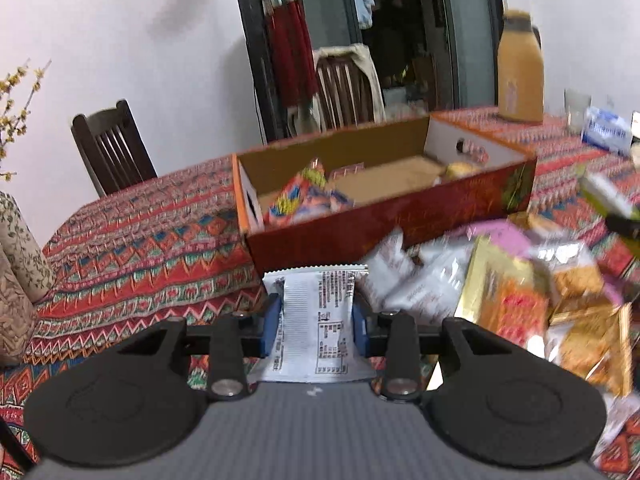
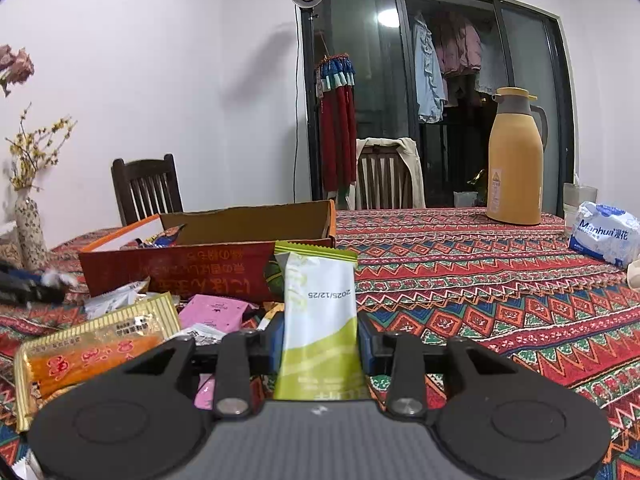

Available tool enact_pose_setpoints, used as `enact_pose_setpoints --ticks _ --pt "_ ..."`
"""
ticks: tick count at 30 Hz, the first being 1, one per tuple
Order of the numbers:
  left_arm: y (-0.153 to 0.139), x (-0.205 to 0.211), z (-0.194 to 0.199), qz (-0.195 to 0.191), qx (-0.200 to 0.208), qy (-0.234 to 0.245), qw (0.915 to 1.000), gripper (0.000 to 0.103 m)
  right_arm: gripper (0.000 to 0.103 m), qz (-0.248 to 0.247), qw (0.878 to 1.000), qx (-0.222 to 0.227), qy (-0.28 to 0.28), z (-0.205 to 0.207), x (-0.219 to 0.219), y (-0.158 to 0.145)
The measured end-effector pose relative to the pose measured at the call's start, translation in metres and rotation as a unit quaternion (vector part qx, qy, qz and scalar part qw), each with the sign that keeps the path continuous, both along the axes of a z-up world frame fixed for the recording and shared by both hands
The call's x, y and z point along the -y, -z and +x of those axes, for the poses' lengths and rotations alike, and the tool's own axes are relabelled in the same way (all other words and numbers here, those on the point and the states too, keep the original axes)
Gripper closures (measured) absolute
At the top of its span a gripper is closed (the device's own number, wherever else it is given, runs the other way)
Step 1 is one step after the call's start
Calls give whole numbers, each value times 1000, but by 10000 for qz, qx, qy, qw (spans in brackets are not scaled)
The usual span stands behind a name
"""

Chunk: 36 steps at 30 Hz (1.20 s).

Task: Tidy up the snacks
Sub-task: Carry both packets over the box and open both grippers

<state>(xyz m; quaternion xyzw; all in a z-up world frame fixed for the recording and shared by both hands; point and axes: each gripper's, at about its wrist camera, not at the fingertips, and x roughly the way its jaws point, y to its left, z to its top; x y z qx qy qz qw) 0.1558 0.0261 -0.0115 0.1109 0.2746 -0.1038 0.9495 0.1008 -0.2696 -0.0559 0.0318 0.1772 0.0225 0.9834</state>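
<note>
Left gripper (image 1: pixel 316 322): jaws clamped on a white snack packet (image 1: pixel 316 320), held above the patterned tablecloth (image 1: pixel 140 248). Right gripper (image 2: pixel 320 340): jaws closed on a green-and-white packet (image 2: pixel 318 316), upright. Beyond both stands the open red cardboard box (image 1: pixel 400 216), a few snacks inside. A loose pile of packets (image 1: pixel 540 292) lies just before the box.
</note>
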Motion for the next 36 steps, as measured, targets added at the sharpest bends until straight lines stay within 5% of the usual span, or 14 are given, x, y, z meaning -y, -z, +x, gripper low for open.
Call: enact_pose_setpoints --ticks 10,22,29,36 --pt "-30 27 4 -351 367 151 9986 66 68 -34 9978 628 -184 3 -11 -54" --pt "-78 46 34 -936 896 -57 9916 66 68 169 9960 798 -364 74 -25 -102" --pt "-88 49 78 -1182 967 -494 9870 66 68 164 9974 594 -380 134 -44 -106" --pt "-66 41 122 -1151 805 -982 9852 66 68 187 9988 309 -339 179 -48 -82"
